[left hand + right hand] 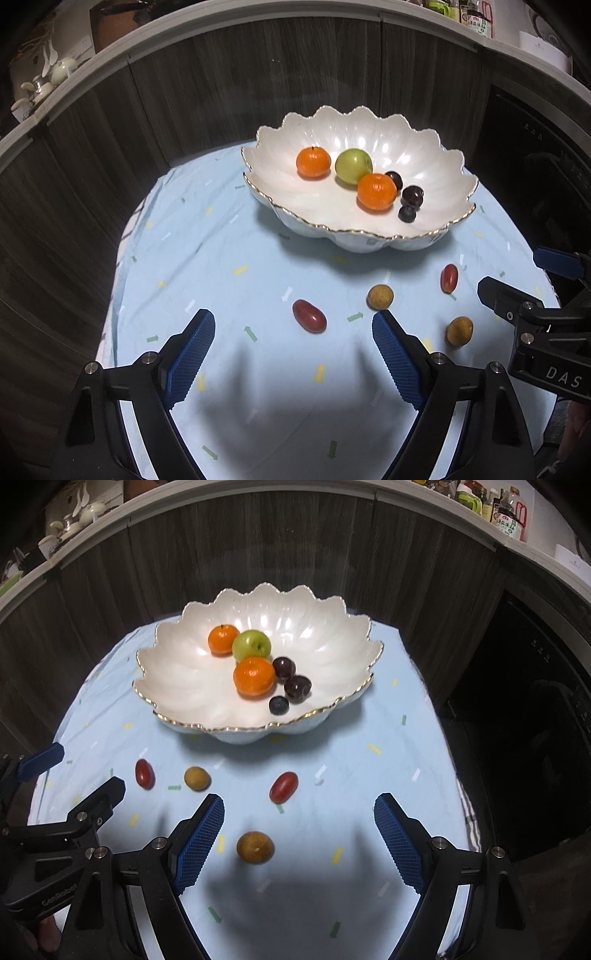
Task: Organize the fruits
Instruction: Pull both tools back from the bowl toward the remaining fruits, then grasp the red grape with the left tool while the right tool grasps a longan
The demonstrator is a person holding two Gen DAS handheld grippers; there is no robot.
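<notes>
Scalloped white bowl [436, 162] holds 2 oranges [313, 162]; both grippers' jaws gape empty above loose cherry tomatoes [309, 316].

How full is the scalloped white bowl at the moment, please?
Partly full: the scalloped white bowl holds two tangerines, one green fruit and three dark fruits.

Left wrist view: right gripper [517, 280] cut off by frame edge at 3 o'clock; only two fingers and part of body visible. Bottles [476, 14] at 1 o'clock cropped by top edge, label text [480, 26] too small to read. Right wrist view: left gripper [79, 771] cropped at 9 o'clock.
</notes>
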